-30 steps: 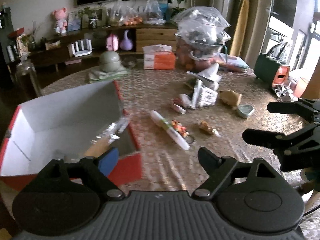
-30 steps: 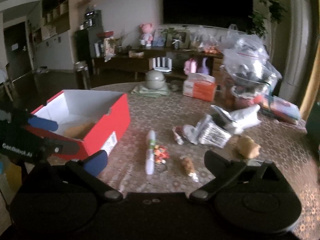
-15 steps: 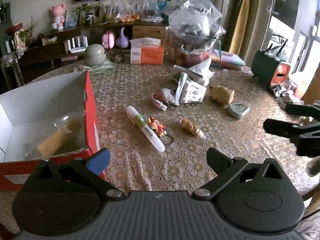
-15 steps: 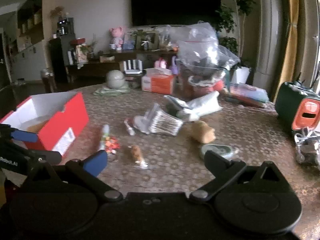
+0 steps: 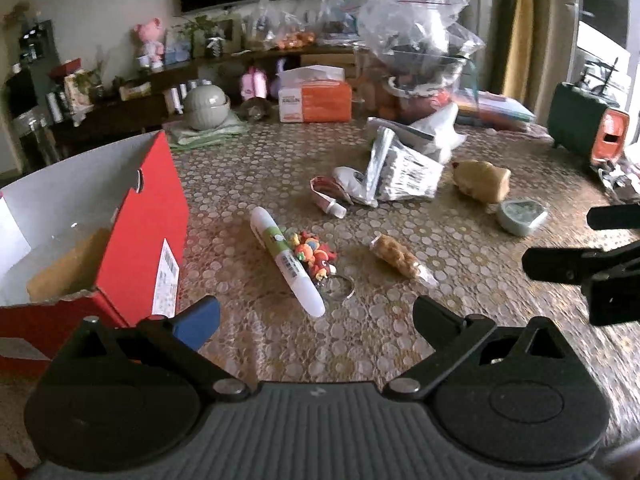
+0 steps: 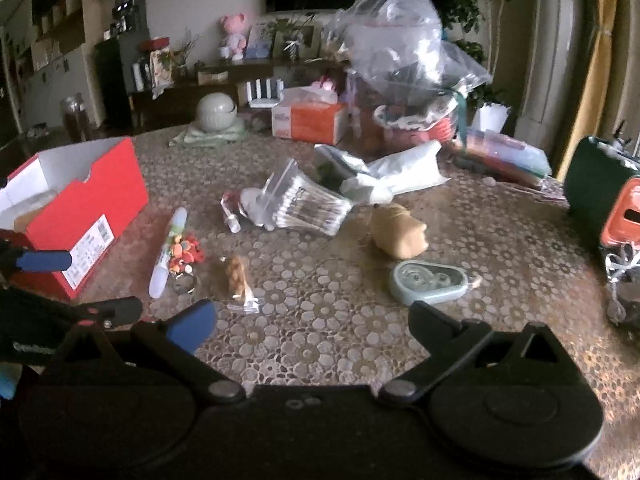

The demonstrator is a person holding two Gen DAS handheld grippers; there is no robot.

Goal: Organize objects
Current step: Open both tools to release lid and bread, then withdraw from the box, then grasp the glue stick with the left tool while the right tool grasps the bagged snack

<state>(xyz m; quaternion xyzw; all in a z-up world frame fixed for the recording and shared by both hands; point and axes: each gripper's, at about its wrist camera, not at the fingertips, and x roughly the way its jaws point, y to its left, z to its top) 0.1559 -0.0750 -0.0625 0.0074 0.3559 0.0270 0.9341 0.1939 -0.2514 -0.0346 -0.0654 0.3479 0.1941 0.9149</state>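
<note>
Evidently a picking step is in hand, judged from how things lie: the red shoebox (image 5: 152, 216) stands open at the table's left with a tan packet already inside it, while several loose items wait on the patterned tablecloth (image 6: 340, 320) to the box's right. Both tools are empty, the left gripper (image 5: 316, 316) with its fingers spread wide over bare cloth just right of the box, and the right gripper (image 6: 312, 320) equally wide apart, hovering farther from the box. Nearest the box lies the white tube (image 5: 286, 260), touching a colourful keychain charm (image 5: 316, 254) on its far side; beyond that, further from the box, sit a small wrapped snack (image 6: 238, 276), a pale green tape dispenser (image 6: 430, 282), a tan pouch (image 6: 398, 228) and a bag of cotton swabs (image 6: 304, 204). The next move probably calls for lowering one gripper over a single item, most likely the tube for the left or the snack or dispenser for the right, with the fingers straddling its narrow width, then closing and carrying it over the box's rim; the tube may roll, and the charm lying against it could be dragged along
</note>
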